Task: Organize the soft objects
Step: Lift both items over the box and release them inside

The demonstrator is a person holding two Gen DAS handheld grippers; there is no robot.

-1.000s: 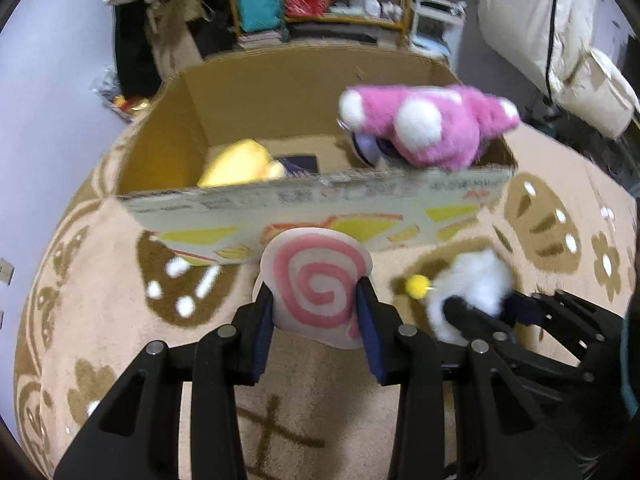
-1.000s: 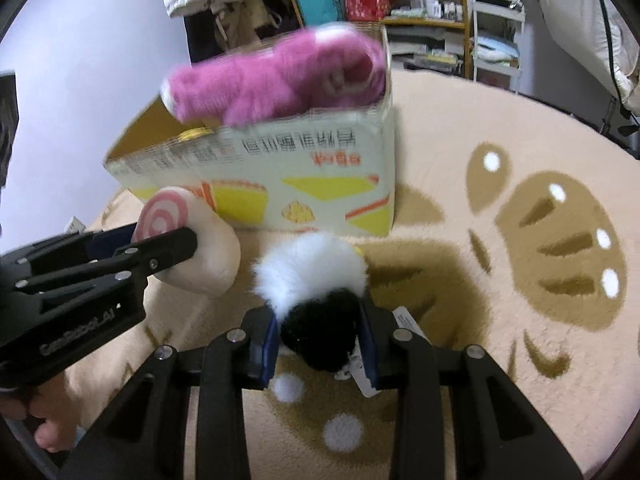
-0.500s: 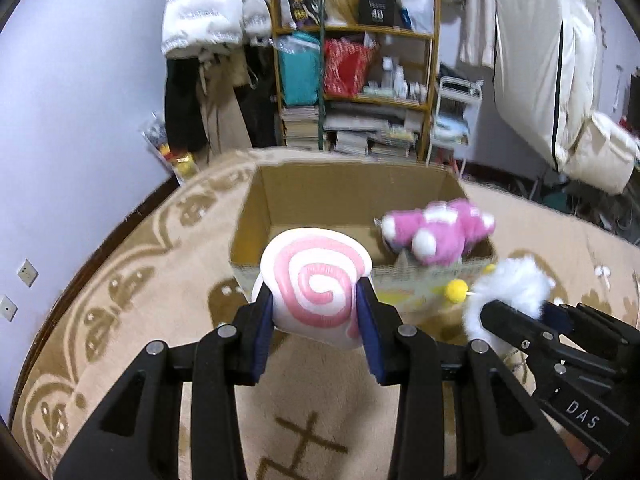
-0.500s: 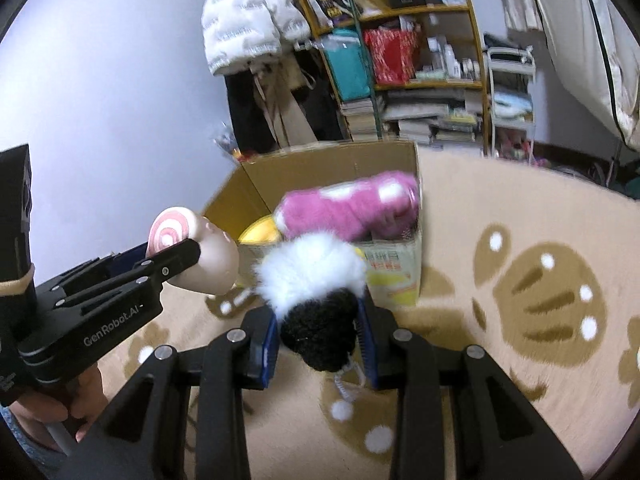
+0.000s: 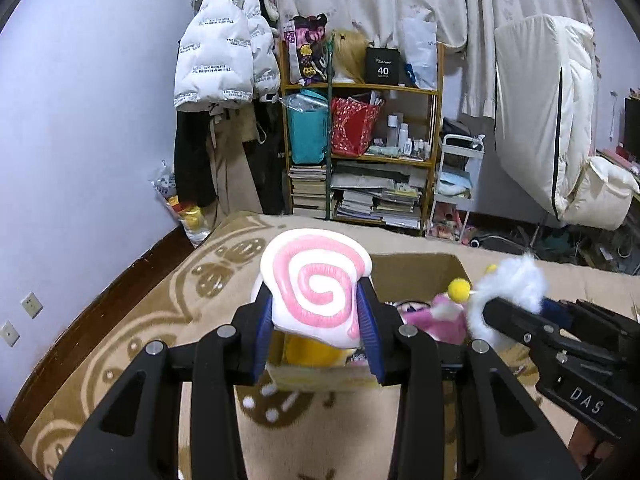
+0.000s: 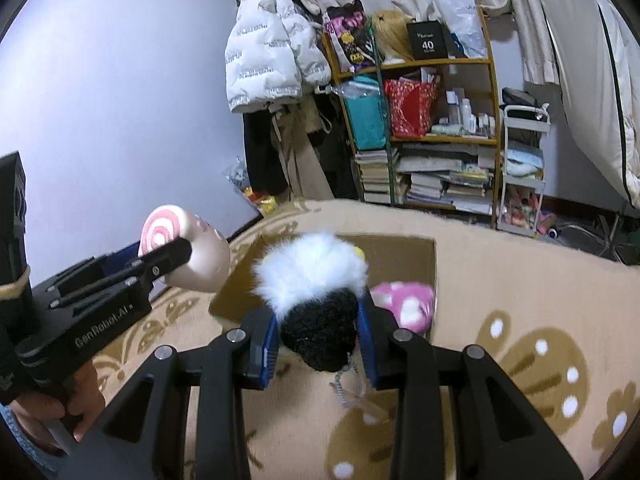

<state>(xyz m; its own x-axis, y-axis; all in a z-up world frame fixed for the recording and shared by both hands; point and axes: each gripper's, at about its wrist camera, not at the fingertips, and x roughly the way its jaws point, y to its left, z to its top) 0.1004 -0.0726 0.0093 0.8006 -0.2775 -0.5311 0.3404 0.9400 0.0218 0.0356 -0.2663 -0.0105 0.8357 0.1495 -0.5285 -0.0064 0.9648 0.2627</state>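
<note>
Left gripper [image 5: 316, 328] clamping swirl plush [image 5: 316, 288], right gripper [image 6: 320, 336] clamping fluffy toy [image 6: 316, 280], both seemingly short of cardboard box [image 6: 416, 248]; early release drops them outside.

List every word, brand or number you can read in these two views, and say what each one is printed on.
"GenRobot.AI": side of the left gripper.
"DAS": side of the right gripper.
"40": black box on the top shelf; the small print under it is unreadable.
White puffer jacket: bands of print, too small and mirrored to read reliably.
</note>
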